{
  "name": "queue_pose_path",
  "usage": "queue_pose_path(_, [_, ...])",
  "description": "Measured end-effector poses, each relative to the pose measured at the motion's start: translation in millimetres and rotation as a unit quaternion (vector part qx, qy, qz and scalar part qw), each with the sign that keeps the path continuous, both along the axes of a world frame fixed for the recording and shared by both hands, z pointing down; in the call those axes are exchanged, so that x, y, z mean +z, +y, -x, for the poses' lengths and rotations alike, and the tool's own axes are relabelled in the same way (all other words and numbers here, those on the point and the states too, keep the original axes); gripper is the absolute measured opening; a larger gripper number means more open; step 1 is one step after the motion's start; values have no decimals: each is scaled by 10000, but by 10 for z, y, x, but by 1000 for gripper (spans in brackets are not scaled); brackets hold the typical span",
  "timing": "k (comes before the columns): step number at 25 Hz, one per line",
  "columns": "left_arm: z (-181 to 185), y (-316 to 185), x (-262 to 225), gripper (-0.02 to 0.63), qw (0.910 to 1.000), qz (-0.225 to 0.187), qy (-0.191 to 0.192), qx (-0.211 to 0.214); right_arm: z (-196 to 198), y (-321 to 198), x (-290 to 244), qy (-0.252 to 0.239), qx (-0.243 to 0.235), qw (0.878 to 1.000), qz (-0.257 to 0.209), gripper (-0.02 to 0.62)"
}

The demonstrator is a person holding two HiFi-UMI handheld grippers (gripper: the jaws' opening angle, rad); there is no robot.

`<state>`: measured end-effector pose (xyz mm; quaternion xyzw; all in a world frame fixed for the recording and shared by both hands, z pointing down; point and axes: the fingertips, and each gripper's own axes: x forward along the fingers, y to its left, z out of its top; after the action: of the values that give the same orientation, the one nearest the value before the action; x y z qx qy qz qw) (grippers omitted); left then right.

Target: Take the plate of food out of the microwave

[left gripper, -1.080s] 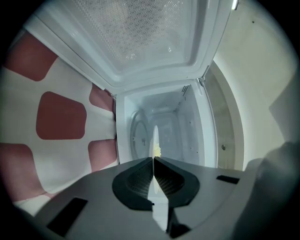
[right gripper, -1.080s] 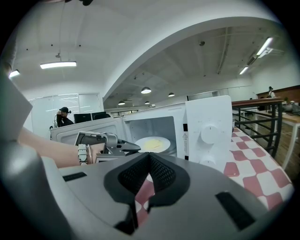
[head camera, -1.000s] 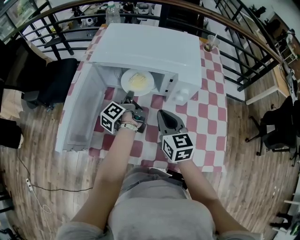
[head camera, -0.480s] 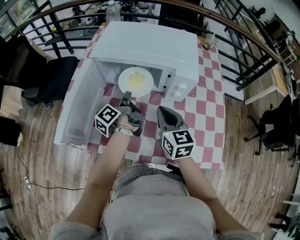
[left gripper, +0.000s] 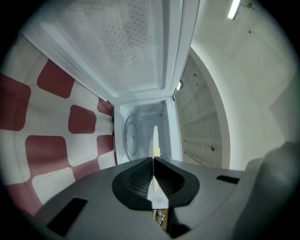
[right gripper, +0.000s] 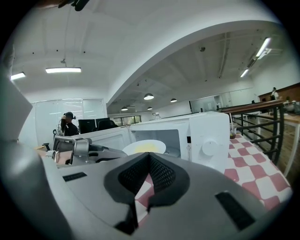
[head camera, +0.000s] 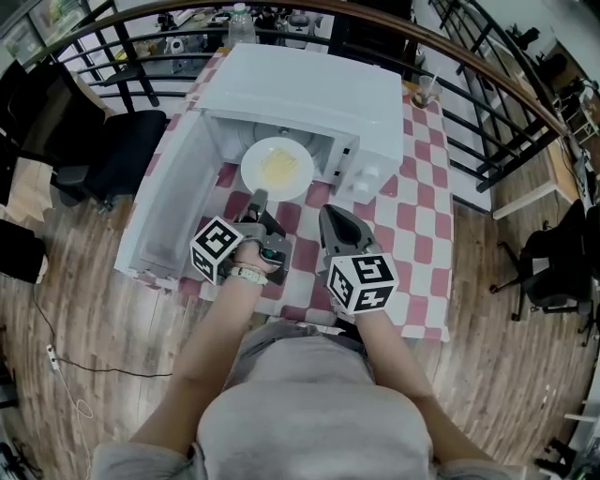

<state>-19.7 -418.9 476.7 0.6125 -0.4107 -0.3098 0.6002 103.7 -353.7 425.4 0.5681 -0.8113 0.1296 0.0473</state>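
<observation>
A white plate [head camera: 277,167] with yellow food hangs just in front of the open white microwave [head camera: 309,89], above the checked tablecloth [head camera: 412,225]. My left gripper [head camera: 257,199] is shut on the plate's near rim. In the left gripper view the plate [left gripper: 155,140] shows edge-on, clamped in the left gripper [left gripper: 153,159], with the microwave cavity [left gripper: 140,117] and its turntable [left gripper: 130,138] behind. My right gripper [head camera: 328,214] hovers beside it, shut and empty. The right gripper view shows the right gripper [right gripper: 150,157] below the plate [right gripper: 145,146] and the microwave [right gripper: 206,136].
The microwave door [head camera: 173,202] hangs open to the left, past the table's edge. A glass with a straw [head camera: 427,89] and a bottle [head camera: 242,21] stand behind the microwave. A black chair [head camera: 112,155] and railings ring the table. A person [right gripper: 69,124] stands far off.
The left gripper has drawn back towards me and risen a little, bringing the plate further out of the microwave opening. The right gripper has lifted slightly.
</observation>
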Motion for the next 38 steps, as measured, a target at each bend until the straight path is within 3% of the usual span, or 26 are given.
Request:
queue_pose_path(25, [-128,326,-285,12,9990,-300,296,-117,92,98,-214,300,145,9977,-584,25])
queue_pose_path(38, [-110,355,-309,12,9982,-368,436,-182,162,112,-196,345,113,9978,-546,25])
